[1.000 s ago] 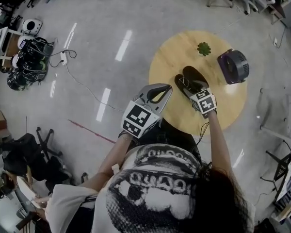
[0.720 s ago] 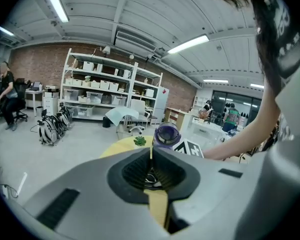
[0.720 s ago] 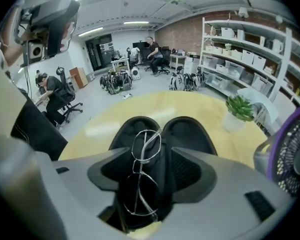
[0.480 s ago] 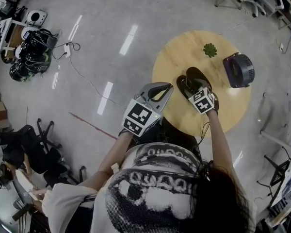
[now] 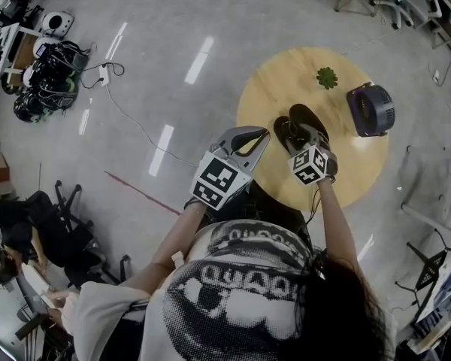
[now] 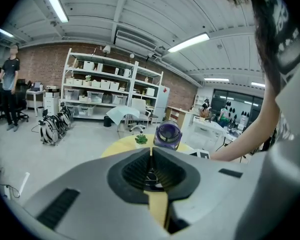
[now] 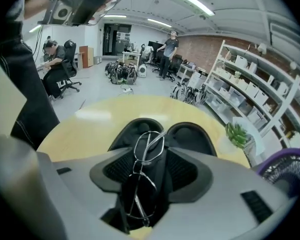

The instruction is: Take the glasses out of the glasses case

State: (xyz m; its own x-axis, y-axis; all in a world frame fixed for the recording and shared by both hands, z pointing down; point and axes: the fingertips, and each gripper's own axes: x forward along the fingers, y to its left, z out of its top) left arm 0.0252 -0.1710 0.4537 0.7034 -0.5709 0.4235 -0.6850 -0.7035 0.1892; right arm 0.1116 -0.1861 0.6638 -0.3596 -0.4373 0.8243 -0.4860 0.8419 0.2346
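The black glasses case lies open on the round wooden table, its two halves spread side by side. My right gripper hangs over it, pointing steeply down. In the right gripper view the thin wire-rimmed glasses stand lengthwise between its jaws, over the case. The right gripper is closing and its pads touch the rims. My left gripper hovers at the table's near-left edge; its jaws meet with nothing in them.
A purple fan stands at the table's right side, and a small green plant sits at its far side. Both show past the left gripper: the fan and the plant. Chairs, cables and gear ring the floor.
My right gripper has rolled about its own axis above the case, its marker cube turning. The left gripper has stayed where it was.
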